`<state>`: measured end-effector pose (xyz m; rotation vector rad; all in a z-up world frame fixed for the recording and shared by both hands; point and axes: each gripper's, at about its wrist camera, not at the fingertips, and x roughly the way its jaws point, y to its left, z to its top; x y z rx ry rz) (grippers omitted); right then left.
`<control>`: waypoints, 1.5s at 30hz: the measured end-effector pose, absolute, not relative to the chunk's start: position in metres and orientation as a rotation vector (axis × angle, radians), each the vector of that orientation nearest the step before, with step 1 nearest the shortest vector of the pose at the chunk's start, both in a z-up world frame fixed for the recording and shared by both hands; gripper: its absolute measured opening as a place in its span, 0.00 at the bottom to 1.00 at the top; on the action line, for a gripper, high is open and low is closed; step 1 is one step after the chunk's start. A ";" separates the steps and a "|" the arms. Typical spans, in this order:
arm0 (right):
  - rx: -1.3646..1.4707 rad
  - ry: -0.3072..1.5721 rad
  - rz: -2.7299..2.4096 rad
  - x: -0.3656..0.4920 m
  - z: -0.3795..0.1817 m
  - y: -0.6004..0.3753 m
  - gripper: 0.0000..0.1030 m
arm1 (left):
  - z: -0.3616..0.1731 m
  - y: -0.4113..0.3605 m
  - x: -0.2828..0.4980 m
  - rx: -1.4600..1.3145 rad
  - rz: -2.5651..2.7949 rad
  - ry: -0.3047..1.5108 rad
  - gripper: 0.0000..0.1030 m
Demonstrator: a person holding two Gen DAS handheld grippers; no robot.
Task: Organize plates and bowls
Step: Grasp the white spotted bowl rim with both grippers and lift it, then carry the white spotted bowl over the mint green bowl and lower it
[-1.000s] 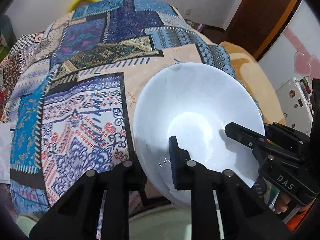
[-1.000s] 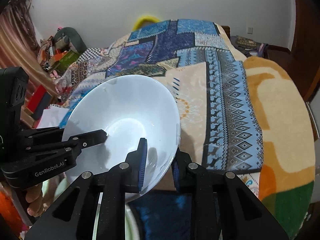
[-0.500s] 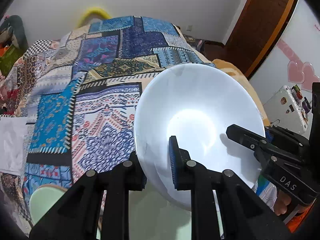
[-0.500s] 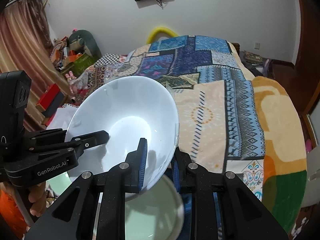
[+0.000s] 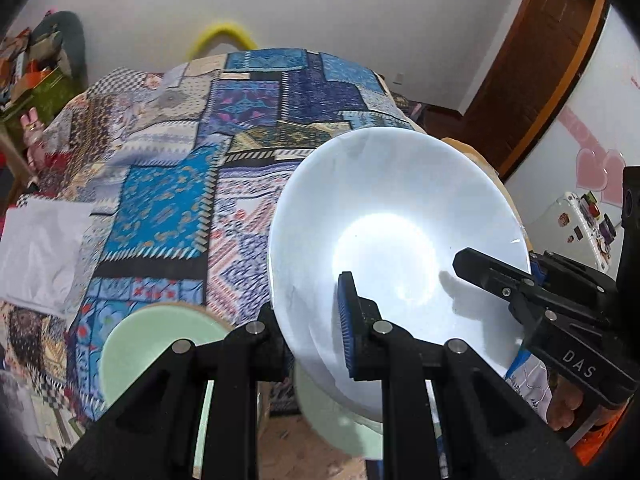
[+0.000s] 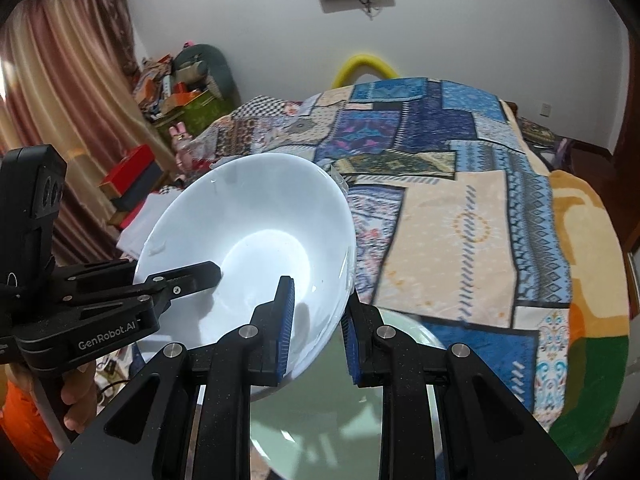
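A large white bowl [image 5: 392,232] is held in the air between both grippers, tilted toward the cameras. My left gripper [image 5: 308,320] is shut on its near left rim. My right gripper [image 6: 316,328] is shut on its right rim; the bowl also shows in the right wrist view [image 6: 256,240]. Each gripper shows in the other's view, the right one [image 5: 520,280] and the left one [image 6: 176,284]. Below the bowl lie pale green dishes, one at the left [image 5: 152,336] and a green plate [image 6: 360,412] under the right gripper.
A bed with a patchwork quilt [image 5: 240,128] fills the space ahead; it also shows in the right wrist view [image 6: 460,200]. A brown door [image 5: 532,80] stands at the right. Clutter and curtains [image 6: 68,92] line the left wall. White paper [image 5: 36,252] lies at the bed's left.
Both grippers have lifted the bowl and pulled back from the bed. More of the room and the green dishes below have come into view.
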<state>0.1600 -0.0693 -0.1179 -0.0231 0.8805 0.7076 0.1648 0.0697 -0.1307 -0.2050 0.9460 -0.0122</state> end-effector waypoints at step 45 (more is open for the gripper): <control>-0.058 1.099 0.841 0.122 -0.202 0.036 0.20 | -0.219 0.191 0.083 -0.337 0.169 1.084 0.18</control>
